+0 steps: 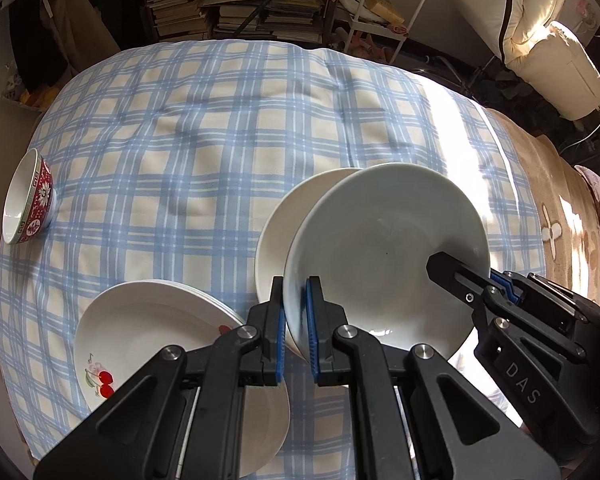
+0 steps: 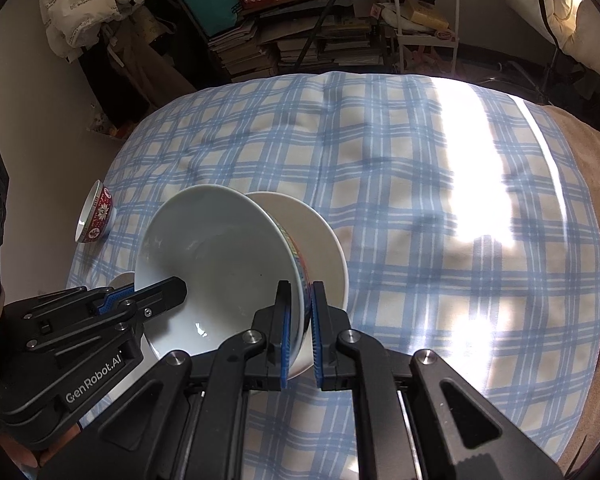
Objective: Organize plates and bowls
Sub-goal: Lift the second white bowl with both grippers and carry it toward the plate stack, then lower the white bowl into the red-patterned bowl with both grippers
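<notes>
- Gripped on opposite rims by both grippers: large white bowl (image 1: 384, 256), tilted, above the checked cloth (image 1: 180, 128).
- Left gripper (image 1: 295, 320) clamped narrow on the bowl's near-left rim, blue pads (image 1: 311, 320) pressed on either side of the wall.
- Right gripper (image 2: 300, 320) likewise pinched tight on the opposite rim, over a coloured band on the bowl's outside.
- Seen just behind the bowl: white plate (image 1: 296, 204), tilted too, close against it; contact could not be judged.
- Rested low left on the cloth: stack of white plates (image 1: 160, 328), cherry print on the top one, partly hidden by the left gripper's arms.
- Lay tipped on its side at the cloth's far left edge, well apart from the rest: small red patterned bowl (image 1: 30, 200).
- Fell across the cloth's right side: band of strong sunlight.
- Filled the background beyond the cloth: shelves (image 1: 240, 4) of stacked books and papers, a white rack (image 1: 380, 12), pale bedding (image 1: 540, 32).
</notes>
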`<state>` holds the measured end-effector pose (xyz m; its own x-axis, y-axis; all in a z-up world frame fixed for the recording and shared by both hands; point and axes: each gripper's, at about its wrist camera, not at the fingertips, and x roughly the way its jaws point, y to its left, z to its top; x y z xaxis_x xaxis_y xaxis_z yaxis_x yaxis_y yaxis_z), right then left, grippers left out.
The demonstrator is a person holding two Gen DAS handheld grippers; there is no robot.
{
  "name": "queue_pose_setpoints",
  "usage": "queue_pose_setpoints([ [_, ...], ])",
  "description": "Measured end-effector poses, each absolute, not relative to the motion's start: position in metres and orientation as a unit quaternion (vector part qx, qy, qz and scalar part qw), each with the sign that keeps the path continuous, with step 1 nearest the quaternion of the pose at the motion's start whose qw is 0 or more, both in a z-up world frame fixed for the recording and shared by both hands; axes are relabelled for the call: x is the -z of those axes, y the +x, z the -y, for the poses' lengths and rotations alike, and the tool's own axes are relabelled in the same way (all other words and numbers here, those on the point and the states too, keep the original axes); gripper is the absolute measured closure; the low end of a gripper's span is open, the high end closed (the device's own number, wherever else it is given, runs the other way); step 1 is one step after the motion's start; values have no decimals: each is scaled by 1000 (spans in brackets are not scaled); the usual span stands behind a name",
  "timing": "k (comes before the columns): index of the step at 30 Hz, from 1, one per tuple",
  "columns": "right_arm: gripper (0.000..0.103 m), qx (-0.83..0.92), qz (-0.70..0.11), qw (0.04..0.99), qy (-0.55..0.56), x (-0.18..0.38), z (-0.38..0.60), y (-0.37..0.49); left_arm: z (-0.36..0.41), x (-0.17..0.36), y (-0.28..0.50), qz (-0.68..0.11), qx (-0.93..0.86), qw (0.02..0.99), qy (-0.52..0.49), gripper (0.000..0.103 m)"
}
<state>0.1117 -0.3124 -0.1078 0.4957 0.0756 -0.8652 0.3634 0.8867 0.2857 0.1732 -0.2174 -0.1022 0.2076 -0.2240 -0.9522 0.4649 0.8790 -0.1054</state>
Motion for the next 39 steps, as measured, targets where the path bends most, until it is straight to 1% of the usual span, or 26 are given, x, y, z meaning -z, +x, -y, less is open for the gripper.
queue_pose_setpoints([
  [6, 93, 89, -489, 838, 225, 116, 312, 111, 220, 108, 173, -589, 221, 770, 112, 93],
  [13, 92, 92, -504, 837, 191, 123, 303, 116, 219, 120, 175, -600, 213, 763, 112, 92],
  [26, 92, 104, -494, 838, 208, 132, 311, 120, 224, 130, 179, -610, 213, 755, 115, 92],
  [39, 91, 99, -489, 839, 216, 132, 314, 118, 222, 129, 180, -615, 223, 747, 115, 92],
])
